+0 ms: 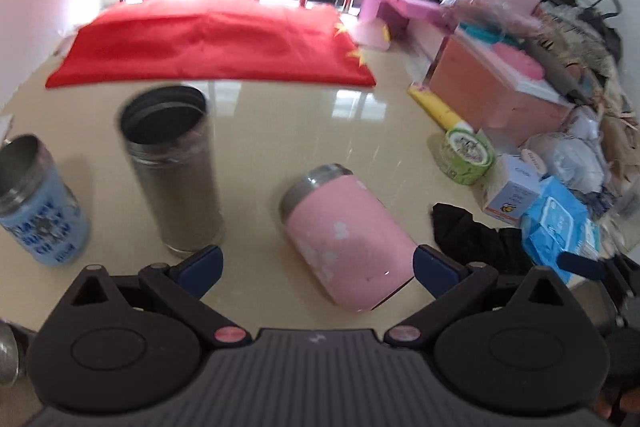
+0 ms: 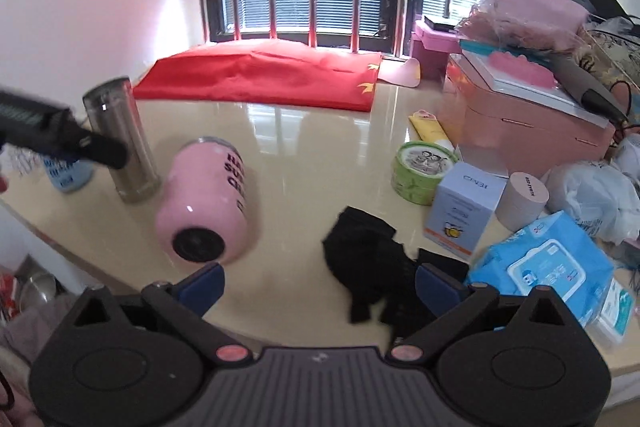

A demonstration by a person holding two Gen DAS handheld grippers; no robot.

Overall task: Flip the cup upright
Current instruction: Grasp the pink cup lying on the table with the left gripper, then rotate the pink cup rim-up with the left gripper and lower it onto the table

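Left hand-held gripper (image 1: 318, 269) jaws spread wide, holding nothing; pink cup (image 1: 348, 239) lies on its side on the table (image 1: 280, 131) between the fingertips, steel rim pointing away, base toward the camera. Right hand-held gripper (image 2: 318, 281) also wide, holding nothing, over a black cloth (image 2: 368, 251); pink cup (image 2: 206, 203) sits to its left, dark base facing the camera. Beyond the cup: steel tumbler (image 1: 172, 171) upright, blue cup (image 1: 38, 203) upright further left. Green tin (image 1: 466, 157) off to the right. Red flag (image 1: 212, 43) at the far edge.
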